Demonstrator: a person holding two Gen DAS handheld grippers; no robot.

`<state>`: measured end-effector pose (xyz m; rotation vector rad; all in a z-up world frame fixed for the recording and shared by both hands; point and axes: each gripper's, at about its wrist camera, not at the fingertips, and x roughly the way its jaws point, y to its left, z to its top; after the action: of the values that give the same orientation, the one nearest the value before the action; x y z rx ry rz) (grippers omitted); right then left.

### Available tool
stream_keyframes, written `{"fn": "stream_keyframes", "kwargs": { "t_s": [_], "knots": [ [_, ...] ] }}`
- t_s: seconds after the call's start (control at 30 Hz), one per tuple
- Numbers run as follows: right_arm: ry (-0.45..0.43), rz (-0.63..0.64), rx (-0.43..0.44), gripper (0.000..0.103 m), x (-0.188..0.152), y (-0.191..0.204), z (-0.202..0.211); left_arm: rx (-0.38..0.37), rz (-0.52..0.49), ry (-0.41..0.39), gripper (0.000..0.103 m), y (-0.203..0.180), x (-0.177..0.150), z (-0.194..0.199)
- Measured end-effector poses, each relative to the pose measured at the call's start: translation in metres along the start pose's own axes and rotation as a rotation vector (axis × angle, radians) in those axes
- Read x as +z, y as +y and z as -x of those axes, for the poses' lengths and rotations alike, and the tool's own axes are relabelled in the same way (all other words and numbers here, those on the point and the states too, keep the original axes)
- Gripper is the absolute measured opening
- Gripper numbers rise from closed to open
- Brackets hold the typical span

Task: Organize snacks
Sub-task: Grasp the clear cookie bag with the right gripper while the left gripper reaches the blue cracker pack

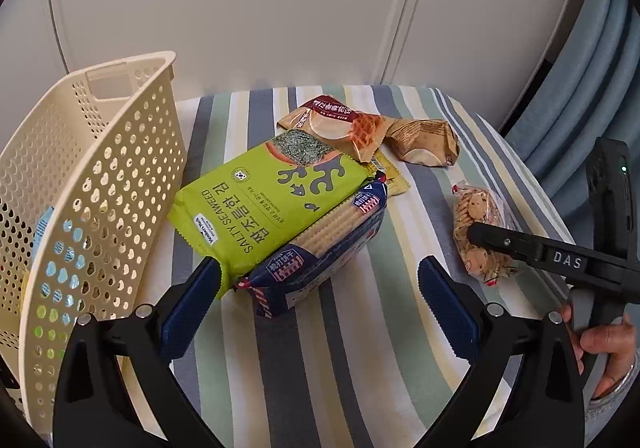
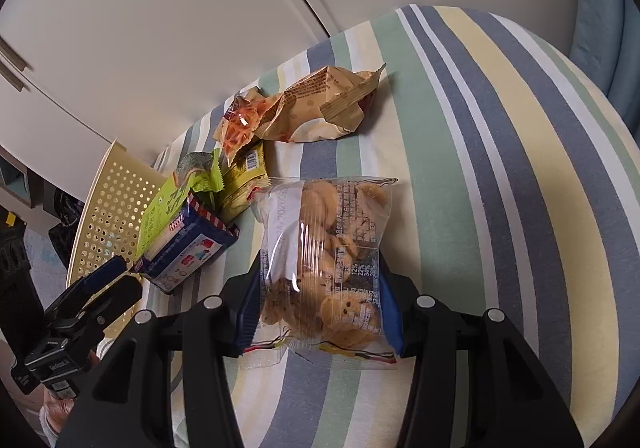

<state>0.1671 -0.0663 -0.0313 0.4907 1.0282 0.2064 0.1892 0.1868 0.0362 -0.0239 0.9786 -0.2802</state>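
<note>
While the clear cookie bag (image 2: 324,260) lies at lower centre of the right wrist view on the striped surface (image 2: 500,168), the right tool (image 2: 320,312) straddles its lower half, pads beside the film; whether they pinch it yet, I cannot tell. It looks light, crinkly and slippery, and the cookies would crush, so a gentle hold low on the body or at the sealed edge seems wisest. In the left wrist view, the left tool (image 1: 320,304) is spread wide and grasps nothing, near the blue cracker pack (image 1: 320,244) and green seaweed pack (image 1: 264,200) leaning on it. The perforated basket (image 1: 80,188) fills the left of the frame; its contents show only through the holes.
</note>
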Motion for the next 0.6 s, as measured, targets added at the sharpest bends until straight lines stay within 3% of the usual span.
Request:
{"fn": "stream_keyframes", "kwargs": {
  "t_s": [0.43, 0.53, 0.6],
  "knots": [
    [-0.001, -0.055, 0.036, 0.05, 0.0, -0.009, 0.002, -0.03, -0.031, 0.053, 0.1, -0.026, -0.007, -0.01],
    [-0.003, -0.057, 0.036, 0.05, 0.0, -0.009, 0.003, -0.074, -0.028, 0.077, 0.1, -0.034, -0.013, -0.008],
    [-0.005, -0.06, 0.037, 0.05, -0.001, -0.009, 0.004, -0.144, -0.004, 0.112, 0.1, -0.037, -0.019, -0.009]
  ]
}}
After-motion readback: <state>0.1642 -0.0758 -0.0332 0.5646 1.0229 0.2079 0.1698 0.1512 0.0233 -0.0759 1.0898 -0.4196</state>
